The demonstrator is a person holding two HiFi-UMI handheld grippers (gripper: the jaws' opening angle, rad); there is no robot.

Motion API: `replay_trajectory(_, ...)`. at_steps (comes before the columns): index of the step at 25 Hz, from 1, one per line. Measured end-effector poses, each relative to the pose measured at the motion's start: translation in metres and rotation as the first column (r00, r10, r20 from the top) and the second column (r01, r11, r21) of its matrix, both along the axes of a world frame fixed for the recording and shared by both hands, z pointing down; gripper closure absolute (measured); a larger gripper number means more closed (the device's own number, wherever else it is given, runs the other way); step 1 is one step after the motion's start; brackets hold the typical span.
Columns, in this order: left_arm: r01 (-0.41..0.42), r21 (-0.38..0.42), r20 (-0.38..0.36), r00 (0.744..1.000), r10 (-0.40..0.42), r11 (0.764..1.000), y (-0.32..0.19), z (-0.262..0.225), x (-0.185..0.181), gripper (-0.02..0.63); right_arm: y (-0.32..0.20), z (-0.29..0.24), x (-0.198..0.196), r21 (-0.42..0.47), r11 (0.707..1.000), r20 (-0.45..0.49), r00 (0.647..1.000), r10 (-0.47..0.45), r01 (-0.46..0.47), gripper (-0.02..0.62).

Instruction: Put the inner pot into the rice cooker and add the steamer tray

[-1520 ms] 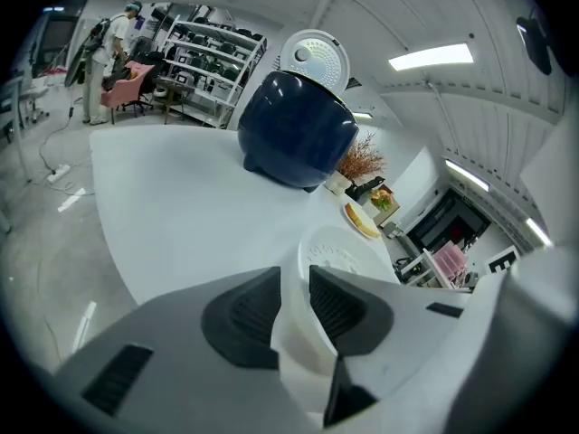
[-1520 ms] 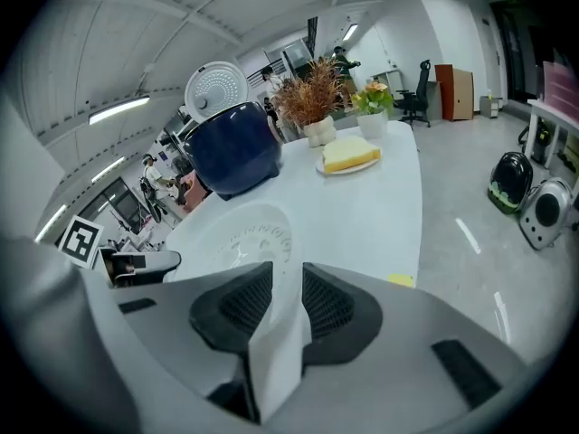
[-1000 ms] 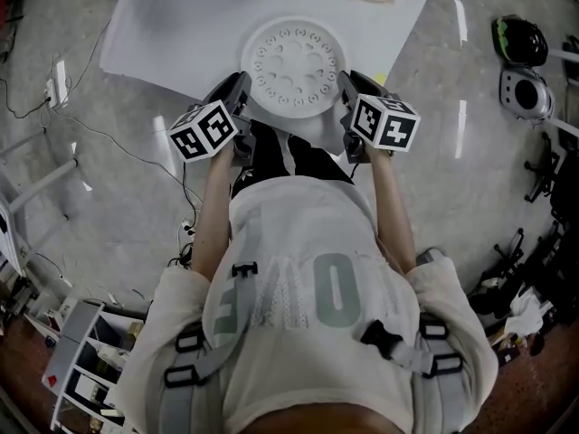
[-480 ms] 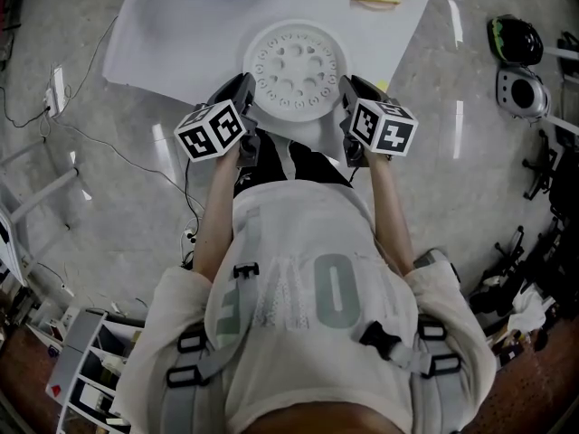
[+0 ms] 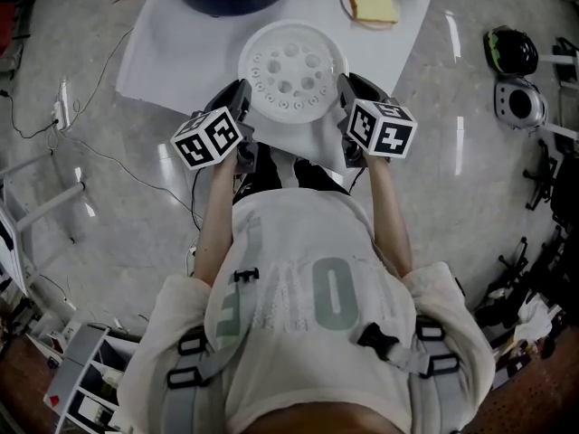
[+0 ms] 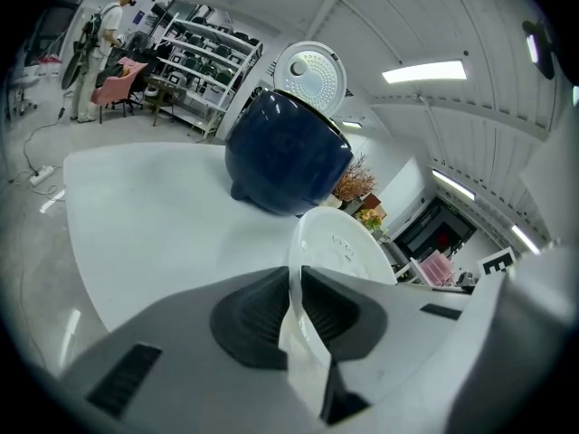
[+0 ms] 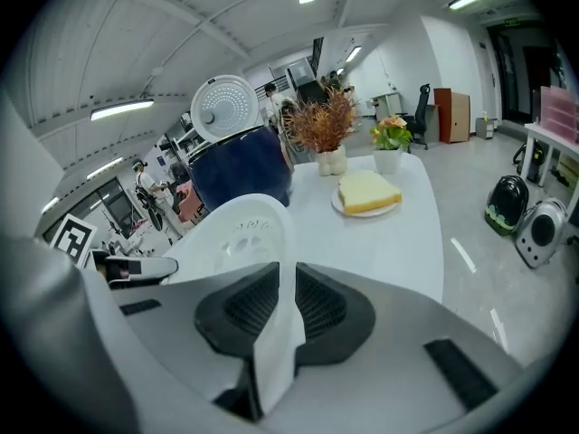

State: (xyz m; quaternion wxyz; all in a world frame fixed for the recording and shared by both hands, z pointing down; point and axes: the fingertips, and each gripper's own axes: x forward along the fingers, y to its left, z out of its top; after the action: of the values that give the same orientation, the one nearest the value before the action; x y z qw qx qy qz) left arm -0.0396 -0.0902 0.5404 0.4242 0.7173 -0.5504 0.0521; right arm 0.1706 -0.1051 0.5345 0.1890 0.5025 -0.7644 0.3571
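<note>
Lab workshop, storage shelves [image 6: 201, 54], strip lights [image 6: 423, 72]

White steamer tray [image 5: 292, 69], round and shallow, with a ring of round holes around a middle hole. Kept flat, open side up, over the near edge of the white table [image 5: 181, 43]. Pinched on the rim at two opposite sides: left side in the left gripper [image 5: 241, 92], right side in the right gripper [image 5: 346, 87], both pairs of jaws just now closing tighter on it. Dark blue rice cooker [image 6: 285, 156], rounded, standing at the far side of the table, beyond the tray and apart from it, with lid [image 6: 310, 75] open and upright, white round inner face turned to the near side. Inside of the body out of sight.
</note>
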Motion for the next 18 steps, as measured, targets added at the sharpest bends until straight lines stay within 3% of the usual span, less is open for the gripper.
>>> replay_trajectory(8, 0.022, 0.086, 0.0, 1.0, -0.022, 0.996, -0.019, -0.04, -0.025, 0.551, -0.023, -0.045, -0.026, 0.11, 0.994, 0.011, 1.0, -0.022, 0.021, 0.534)
replay_trajectory(18, 0.041, 0.229, 0.026, 0.999, -0.048, 0.973, -0.041, -0.101, -0.043, 0.551, -0.048, -0.112, -0.044, 0.238, 0.971, 0.074, 0.996, -0.045, 0.026, 0.541)
